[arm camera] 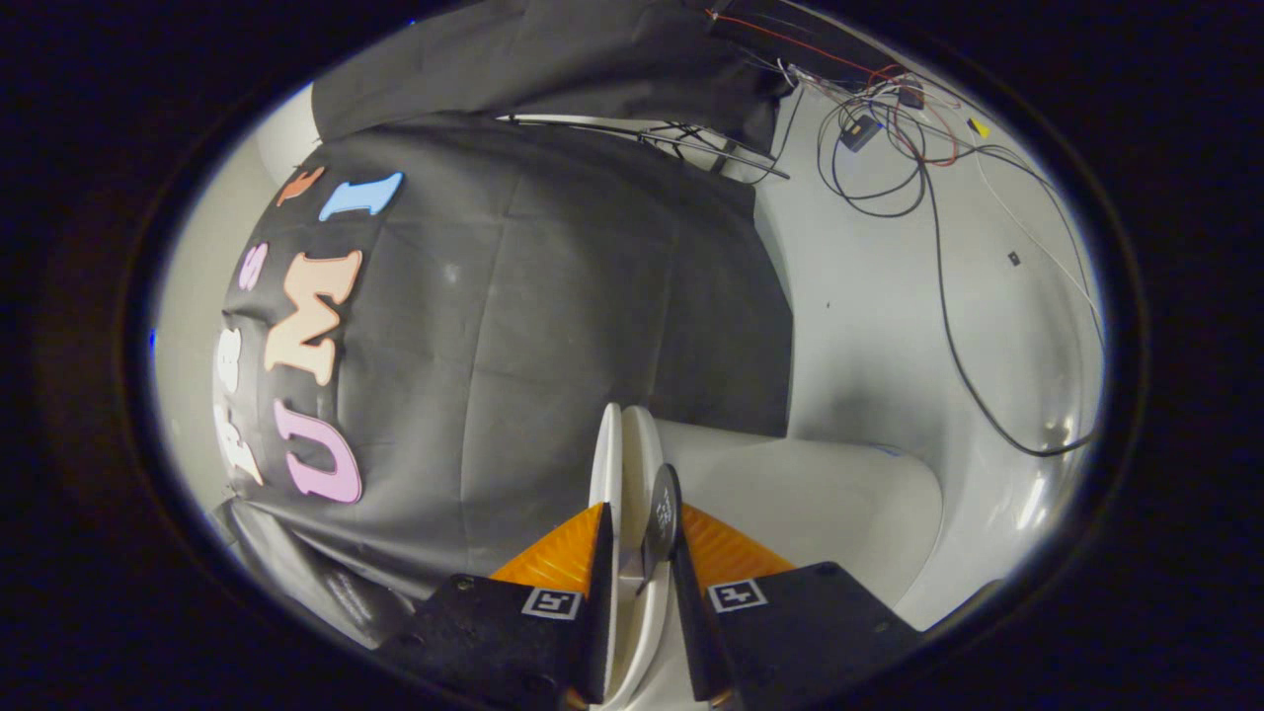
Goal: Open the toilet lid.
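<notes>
The black cloth wall (553, 326) spreads beyond the white toilet (839, 494), with loose cables (918, 197) on the pale floor. The gripper (637, 538) is clamped narrow on the toilet lid (614, 444), whose thin edge stands between both fingers.

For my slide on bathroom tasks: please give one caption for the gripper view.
Claw closed on the edge of the white toilet lid, with the toilet body and loose cables beyond.

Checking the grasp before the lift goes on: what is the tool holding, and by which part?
The tool grips the toilet lid by its thin front edge, which runs between both fingers.
</notes>
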